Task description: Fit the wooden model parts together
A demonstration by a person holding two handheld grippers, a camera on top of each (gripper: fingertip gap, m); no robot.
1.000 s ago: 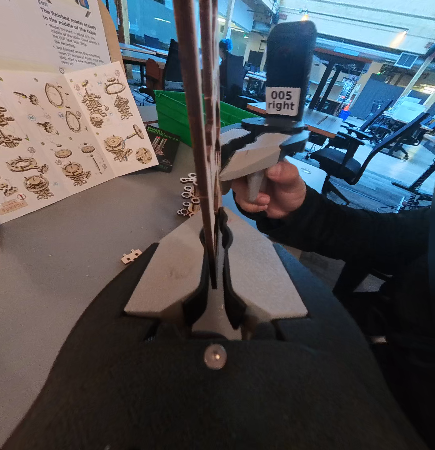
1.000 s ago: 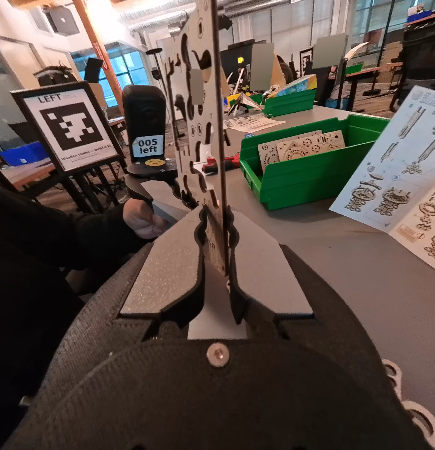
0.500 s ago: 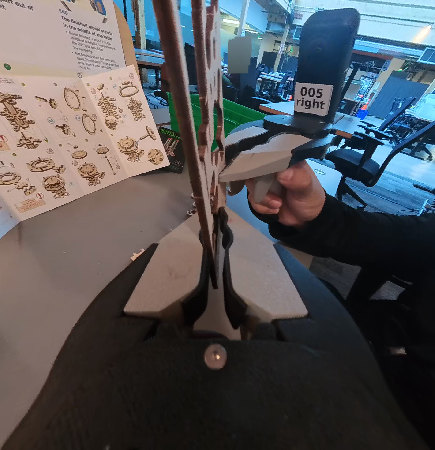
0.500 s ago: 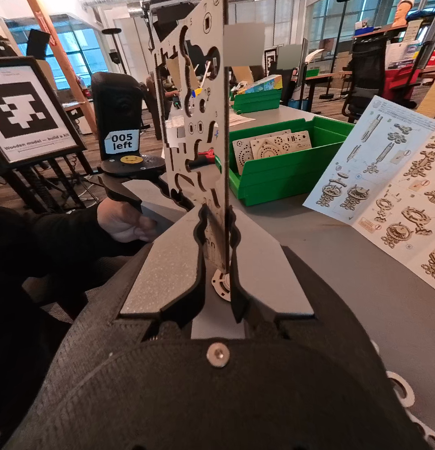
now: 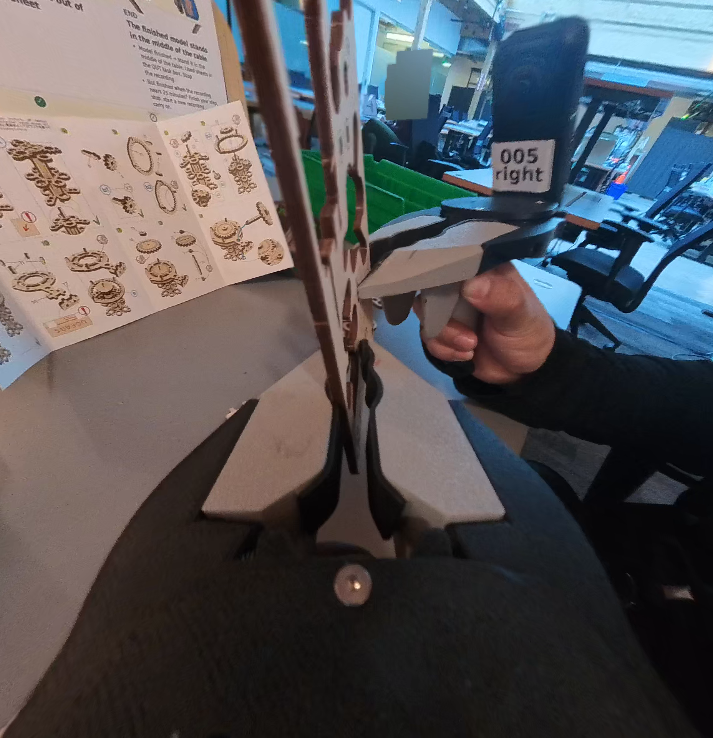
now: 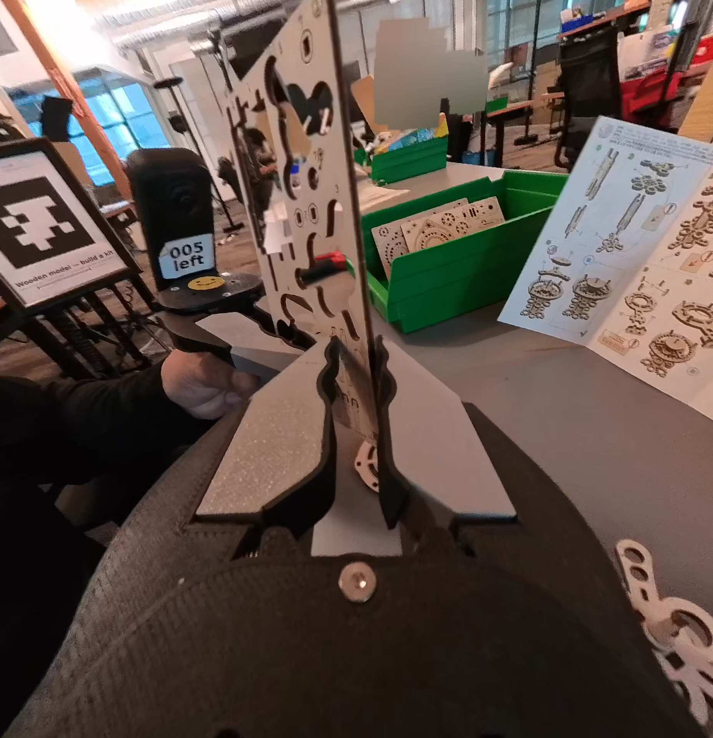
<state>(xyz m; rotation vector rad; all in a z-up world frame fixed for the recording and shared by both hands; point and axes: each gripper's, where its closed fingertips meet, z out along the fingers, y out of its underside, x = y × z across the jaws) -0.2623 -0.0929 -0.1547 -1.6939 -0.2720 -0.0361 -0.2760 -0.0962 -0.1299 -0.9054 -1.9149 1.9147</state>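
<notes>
1. Here, the grey table [image 6: 546, 399] bears a folded white instruction leaflet [image 5: 119, 223] and a green plastic bin [image 6: 454, 275] of flat wooden sheets.
2. The tall, upright punched wooden parts sheet [image 6: 319, 223] is held above the table.
3. Left gripper [image 5: 353, 393] and right gripper [image 6: 357, 371] are both clamped on its lower edge.
4. A small round wooden gear piece [image 6: 367, 465] shows between the right fingers.

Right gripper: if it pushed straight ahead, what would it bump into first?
The right gripper is shut on the wooden sheet. Past the sheet, probably the left gripper first; depth is unclear.
</notes>
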